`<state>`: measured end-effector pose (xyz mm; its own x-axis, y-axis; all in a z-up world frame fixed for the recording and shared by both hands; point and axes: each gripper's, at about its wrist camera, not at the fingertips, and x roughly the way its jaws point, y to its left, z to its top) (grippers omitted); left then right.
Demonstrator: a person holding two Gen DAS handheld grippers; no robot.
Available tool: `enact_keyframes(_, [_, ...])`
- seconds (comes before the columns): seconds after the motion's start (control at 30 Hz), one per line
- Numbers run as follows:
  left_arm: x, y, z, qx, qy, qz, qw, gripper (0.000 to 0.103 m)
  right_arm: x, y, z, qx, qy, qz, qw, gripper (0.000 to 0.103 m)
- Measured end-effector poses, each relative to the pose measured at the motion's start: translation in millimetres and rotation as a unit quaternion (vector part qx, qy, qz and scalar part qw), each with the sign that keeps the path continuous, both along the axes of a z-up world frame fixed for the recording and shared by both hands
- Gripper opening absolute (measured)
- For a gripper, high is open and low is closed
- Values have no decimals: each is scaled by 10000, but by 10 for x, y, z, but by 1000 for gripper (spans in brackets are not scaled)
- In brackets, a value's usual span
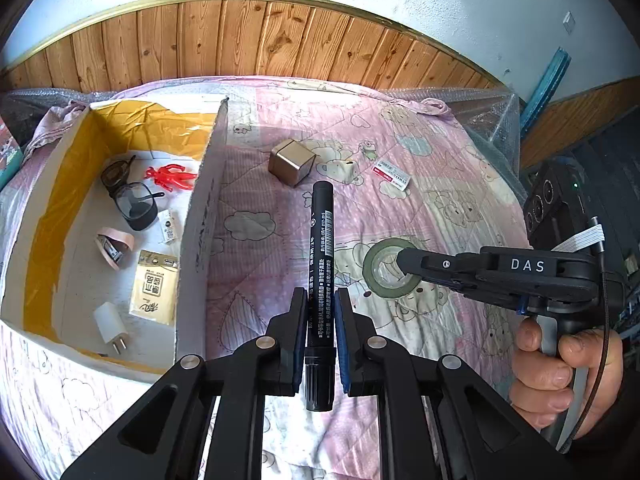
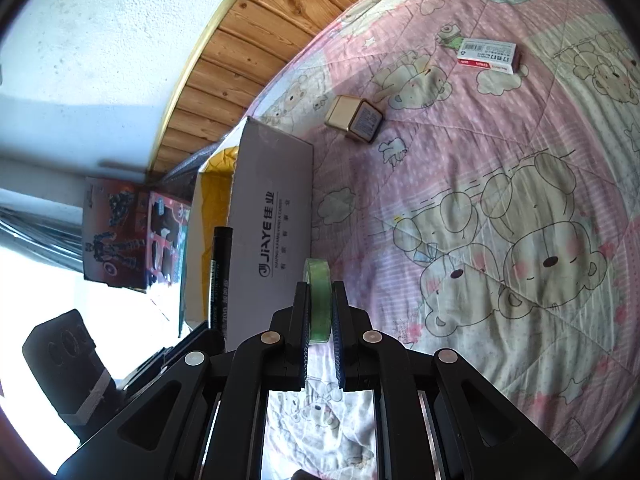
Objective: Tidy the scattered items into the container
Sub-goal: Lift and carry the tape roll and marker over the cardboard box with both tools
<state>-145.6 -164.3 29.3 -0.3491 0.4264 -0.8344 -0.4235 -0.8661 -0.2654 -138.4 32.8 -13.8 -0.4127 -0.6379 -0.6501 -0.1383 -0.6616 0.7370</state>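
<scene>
My left gripper (image 1: 320,300) is shut on a black marker (image 1: 321,248), which sticks out forward above the pink quilt. My right gripper (image 2: 320,292) is shut on a green tape roll (image 2: 319,300), held edge-on between the fingers; in the left wrist view that tape roll (image 1: 390,270) sits at the tip of the right gripper (image 1: 404,264), just over the quilt. The white cardboard box (image 1: 196,224) lies open to the left, holding glasses (image 1: 128,196), a red figure (image 1: 170,176), a charger plug (image 1: 110,326) and several small packets. The marker (image 2: 220,276) shows beside the box (image 2: 272,216) in the right wrist view.
A gold cube box (image 1: 292,160) and a small red-and-white packet (image 1: 394,176) lie on the quilt (image 1: 440,208) beyond the grippers. The same cube (image 2: 356,118) and packet (image 2: 488,56) show in the right wrist view. Wood panelling (image 1: 240,40) backs the bed. A hand (image 1: 560,368) holds the right gripper's handle.
</scene>
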Motion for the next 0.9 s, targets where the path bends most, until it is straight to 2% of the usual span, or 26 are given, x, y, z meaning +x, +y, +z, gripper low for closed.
enact_keyframes(0.1, [44,-78,61,-110,103,93,9998,14,8,-108,49,26,59,149,9999,10])
enact_keyframes(0.3, [98,-239,153,-77,205,272,9994,14,3,-289,166,83,207,408,9989,10])
enact_keyframes(0.9, [119,-877,259,297,156,1062,9938,14,-145,-811,557,231,659,1044,9921,10])
